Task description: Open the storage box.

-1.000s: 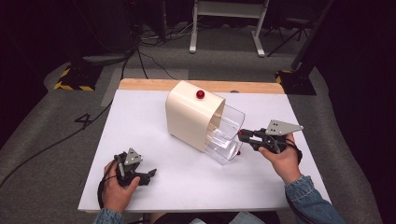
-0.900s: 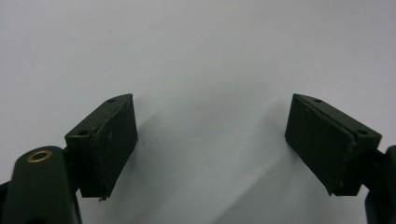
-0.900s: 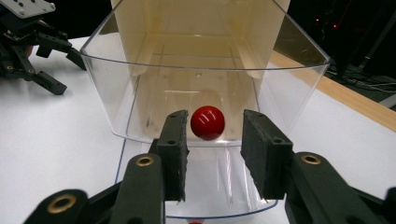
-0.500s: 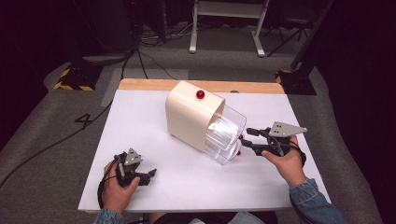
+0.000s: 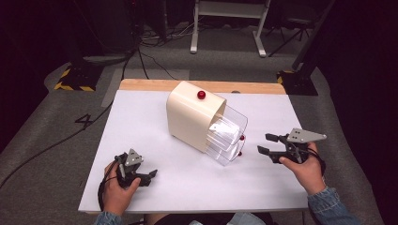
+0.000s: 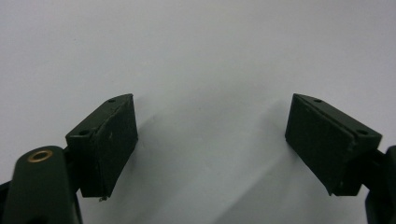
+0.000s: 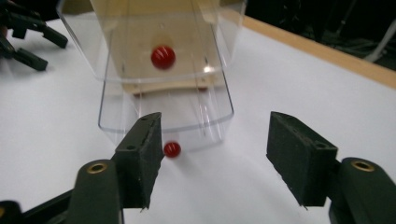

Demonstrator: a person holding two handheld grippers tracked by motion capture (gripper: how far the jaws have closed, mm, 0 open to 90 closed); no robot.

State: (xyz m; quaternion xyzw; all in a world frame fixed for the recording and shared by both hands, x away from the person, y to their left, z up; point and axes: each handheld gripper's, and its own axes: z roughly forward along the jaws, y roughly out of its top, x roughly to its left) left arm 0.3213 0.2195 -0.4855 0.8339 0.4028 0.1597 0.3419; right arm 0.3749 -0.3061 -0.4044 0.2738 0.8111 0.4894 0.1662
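I see the cream drawer cabinet [image 5: 192, 119] mid-table, long axis running 10-to-4 o'clock, its clear plastic drawers [image 5: 227, 136] pulled out toward 4, red ball knobs [image 7: 163, 57] on the fronts, contents not discernible. My right gripper [image 5: 270, 144] sits just off them, jaws released; left gripper [image 5: 148, 176] at 7 o'clock, jaws released, on the white tabletop [image 5: 141, 122].

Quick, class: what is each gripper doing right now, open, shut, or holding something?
Left gripper: open, holding nothing, low over the white table.
Right gripper: open, holding nothing, facing the clear drawers.
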